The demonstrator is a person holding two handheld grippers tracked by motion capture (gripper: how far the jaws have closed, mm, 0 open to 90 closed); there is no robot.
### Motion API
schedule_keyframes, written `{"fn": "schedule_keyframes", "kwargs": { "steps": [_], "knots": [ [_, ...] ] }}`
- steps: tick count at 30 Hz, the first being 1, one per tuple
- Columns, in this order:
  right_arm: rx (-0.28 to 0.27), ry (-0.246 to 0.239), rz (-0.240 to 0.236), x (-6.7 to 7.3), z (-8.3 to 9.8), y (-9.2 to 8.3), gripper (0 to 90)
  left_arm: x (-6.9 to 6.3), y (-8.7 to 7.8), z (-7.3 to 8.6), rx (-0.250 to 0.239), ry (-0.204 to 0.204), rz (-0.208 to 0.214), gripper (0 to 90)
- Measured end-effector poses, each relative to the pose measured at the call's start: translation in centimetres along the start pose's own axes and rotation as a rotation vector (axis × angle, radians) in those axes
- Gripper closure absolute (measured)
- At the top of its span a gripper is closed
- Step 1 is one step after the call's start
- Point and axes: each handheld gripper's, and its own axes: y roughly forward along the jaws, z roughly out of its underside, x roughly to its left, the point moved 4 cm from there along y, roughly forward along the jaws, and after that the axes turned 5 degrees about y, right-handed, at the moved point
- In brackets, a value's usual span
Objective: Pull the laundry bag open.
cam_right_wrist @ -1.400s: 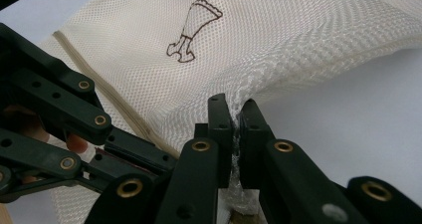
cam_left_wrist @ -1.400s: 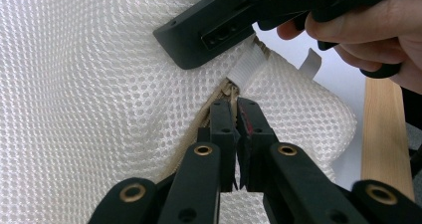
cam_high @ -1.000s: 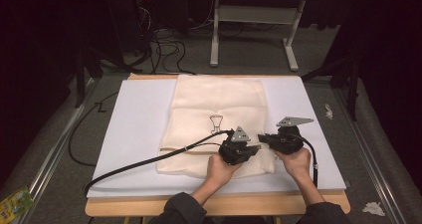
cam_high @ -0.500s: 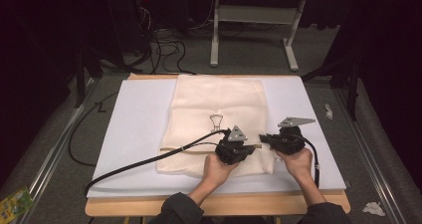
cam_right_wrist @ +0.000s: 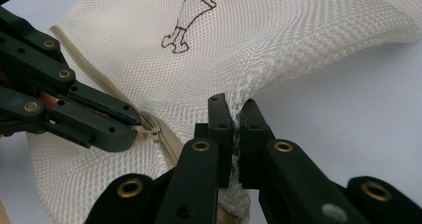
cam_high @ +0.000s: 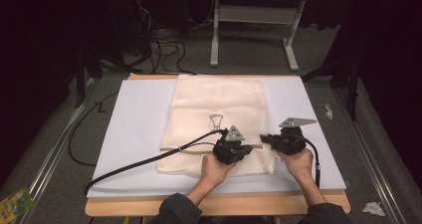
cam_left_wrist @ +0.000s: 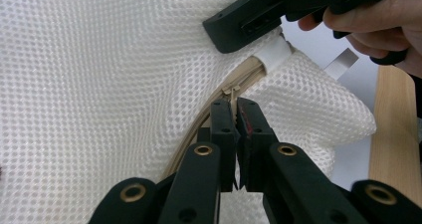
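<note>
**Two grippers work the zip of a mesh bag**

Dark room, white mat [cam_high: 134,134] on a table. From above, the bag [cam_high: 219,109] lies flat mid-mat, both grippers at its near edge.

Left gripper [cam_left_wrist: 238,115] view: jaws clamped on the zip pull [cam_left_wrist: 230,92], placed to slide it along the zip.

Right gripper [cam_right_wrist: 235,113] view: jaws pinched together on mesh beside the zip [cam_right_wrist: 159,134], likely bracing the bag so the fabric stays taut.

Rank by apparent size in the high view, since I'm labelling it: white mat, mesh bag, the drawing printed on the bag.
1. White mat, largest.
2. Mesh bag, covering the mat's middle.
3. Drawing, smallest by far.
</note>
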Motion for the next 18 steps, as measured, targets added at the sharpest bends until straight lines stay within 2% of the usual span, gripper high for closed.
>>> {"fn": "schedule_keyframes", "kwargs": {
  "steps": [18],
  "knots": [
    [0.001,0.002,-0.007,0.0,0.0,0.1,88.6,0.6,-1.2,0.5,-0.004,-0.007,-0.018,87.3]
  ]
}}
